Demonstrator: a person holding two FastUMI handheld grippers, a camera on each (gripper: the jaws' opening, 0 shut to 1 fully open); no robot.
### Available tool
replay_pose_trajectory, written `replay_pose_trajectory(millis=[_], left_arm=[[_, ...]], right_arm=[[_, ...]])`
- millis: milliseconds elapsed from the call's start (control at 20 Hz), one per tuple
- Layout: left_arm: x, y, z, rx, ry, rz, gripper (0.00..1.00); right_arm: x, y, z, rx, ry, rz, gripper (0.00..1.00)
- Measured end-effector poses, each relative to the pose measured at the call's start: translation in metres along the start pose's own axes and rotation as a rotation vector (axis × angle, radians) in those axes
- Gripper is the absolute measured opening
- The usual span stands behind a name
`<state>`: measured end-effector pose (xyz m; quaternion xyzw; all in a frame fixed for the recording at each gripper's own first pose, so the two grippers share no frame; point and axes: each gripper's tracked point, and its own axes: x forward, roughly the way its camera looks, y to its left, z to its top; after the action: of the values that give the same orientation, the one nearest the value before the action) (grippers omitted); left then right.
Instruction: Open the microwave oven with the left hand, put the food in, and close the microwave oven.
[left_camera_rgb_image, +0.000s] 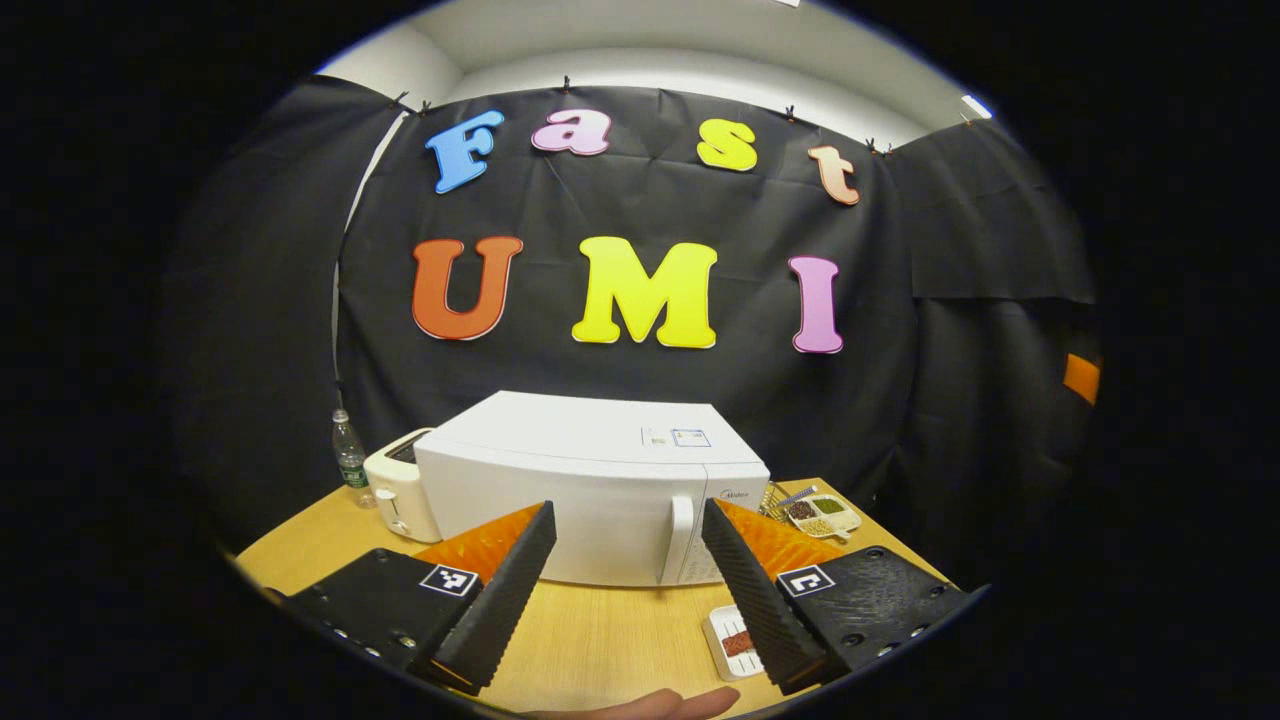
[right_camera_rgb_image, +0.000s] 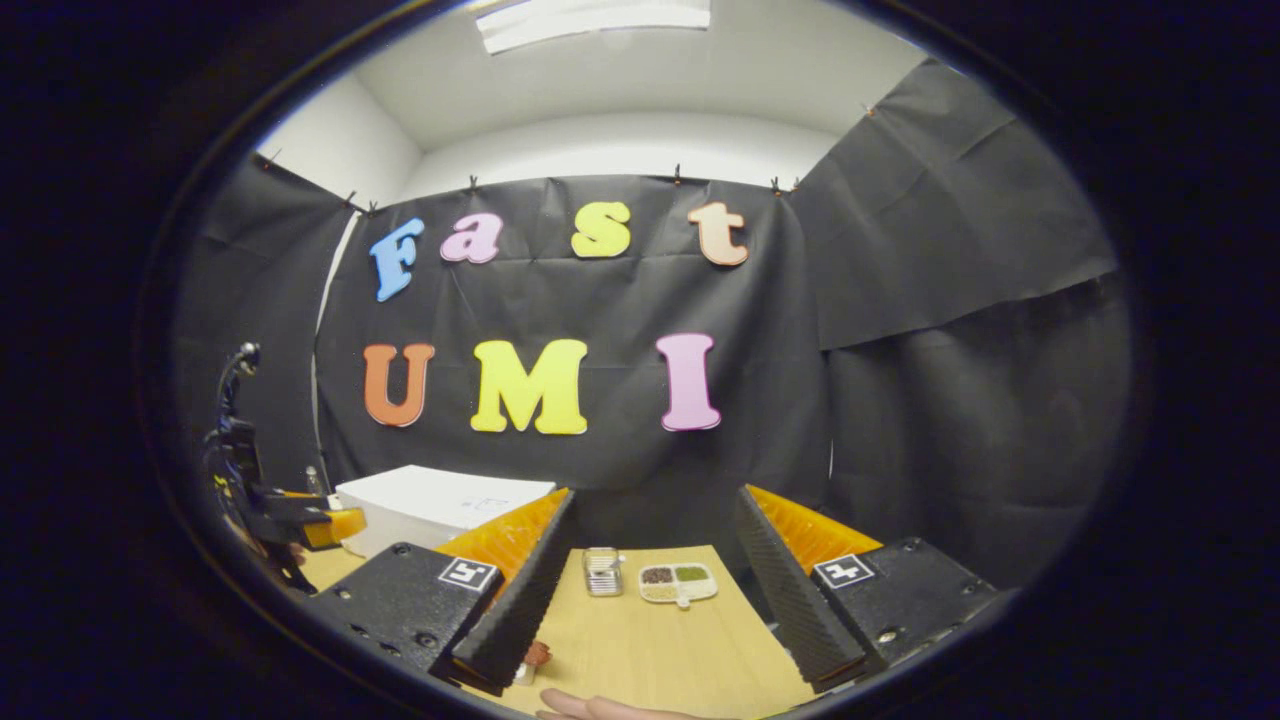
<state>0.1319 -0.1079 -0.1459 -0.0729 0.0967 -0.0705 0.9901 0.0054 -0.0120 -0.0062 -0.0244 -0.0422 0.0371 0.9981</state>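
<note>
The white microwave (left_camera_rgb_image: 590, 490) stands on the wooden table (left_camera_rgb_image: 600, 640) with its door closed and its handle (left_camera_rgb_image: 680, 535) on the right side of the door. My left gripper (left_camera_rgb_image: 628, 505) is open a short way in front of the door, holding nothing. The food, a brown piece on a small white plate (left_camera_rgb_image: 735, 640), lies near the table's front, partly hidden by a finger. In the right gripper view the food (right_camera_rgb_image: 535, 655) peeks out beside my open, empty right gripper (right_camera_rgb_image: 655, 495). The microwave (right_camera_rgb_image: 440, 505) is at the left there, with the left gripper (right_camera_rgb_image: 320, 522) before it.
A white toaster (left_camera_rgb_image: 400, 490) and a water bottle (left_camera_rgb_image: 350, 460) stand left of the microwave. A divided dish of grains (right_camera_rgb_image: 678, 582) and a small metal rack (right_camera_rgb_image: 602, 570) sit at the far right of the table. A person's hand (left_camera_rgb_image: 640, 705) shows at the bottom edge.
</note>
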Motion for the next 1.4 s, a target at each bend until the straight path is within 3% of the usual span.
replay_pose_trajectory(millis=[100, 150, 300, 350, 400, 500, 550, 600, 650, 700, 900, 950, 1150, 1200, 1250, 1350, 1400], left_arm=[[0.024, -0.003, -0.024, -0.017, 0.023, -0.005, 0.93], [0.036, -0.005, -0.038, -0.031, 0.046, -0.018, 0.93], [0.070, -0.005, -0.076, -0.026, 0.100, -0.020, 0.93], [0.079, -0.003, -0.084, -0.017, 0.105, -0.009, 0.93], [0.086, -0.008, -0.091, -0.015, 0.106, -0.016, 0.93], [0.098, -0.023, -0.100, -0.017, 0.094, -0.055, 0.93], [0.103, -0.029, -0.104, -0.011, 0.088, -0.072, 0.93], [0.110, -0.031, -0.107, -0.004, 0.084, -0.074, 0.92], [0.118, -0.031, -0.111, -0.003, 0.085, -0.065, 0.92], [0.127, -0.034, -0.115, -0.006, 0.089, -0.064, 0.92], [0.148, -0.054, -0.125, -0.012, 0.109, -0.109, 0.92], [0.151, -0.058, -0.126, -0.011, 0.111, -0.107, 0.92], [0.161, -0.055, -0.128, 0.039, 0.076, 0.021, 0.87], [0.157, -0.053, -0.127, 0.076, 0.066, 0.038, 0.74], [0.166, -0.038, -0.127, 0.137, 0.032, 0.098, 0.47], [0.159, -0.043, -0.132, 0.105, 0.062, 0.058, 0.16], [0.159, -0.043, -0.132, 0.073, 0.065, 0.029, 0.16]], right_arm=[[0.002, 0.005, -0.009, 0.010, 0.017, 0.021, 1.00], [0.003, 0.006, -0.013, 0.006, 0.024, 0.030, 0.89], [0.008, 0.010, -0.025, -0.009, 0.037, 0.054, 0.89], [0.009, 0.014, -0.031, -0.013, 0.039, 0.069, 1.00], [0.011, 0.016, -0.036, -0.014, 0.042, 0.082, 0.89], [0.013, 0.019, -0.050, -0.006, 0.062, 0.108, 0.89], [0.012, 0.024, -0.062, 0.012, 0.095, 0.130, 1.00], [0.010, 0.025, -0.070, 0.038, 0.121, 0.143, 1.00], [0.009, 0.028, -0.077, 0.063, 0.143, 0.162, 0.89], [0.007, 0.032, -0.082, 0.077, 0.156, 0.188, 1.00], [0.005, 0.019, -0.096, 0.063, 0.169, 0.197, 1.00], [0.005, 0.014, -0.097, 0.055, 0.163, 0.192, 1.00], [0.011, -0.006, -0.098, 0.049, 0.126, 0.155, 1.00], [0.012, -0.007, -0.099, 0.049, 0.125, 0.154, 1.00], [0.013, -0.007, -0.103, 0.050, 0.129, 0.157, 1.00], [0.012, -0.008, -0.105, 0.059, 0.138, 0.156, 1.00], [0.012, -0.009, -0.107, 0.062, 0.147, 0.155, 1.00]])
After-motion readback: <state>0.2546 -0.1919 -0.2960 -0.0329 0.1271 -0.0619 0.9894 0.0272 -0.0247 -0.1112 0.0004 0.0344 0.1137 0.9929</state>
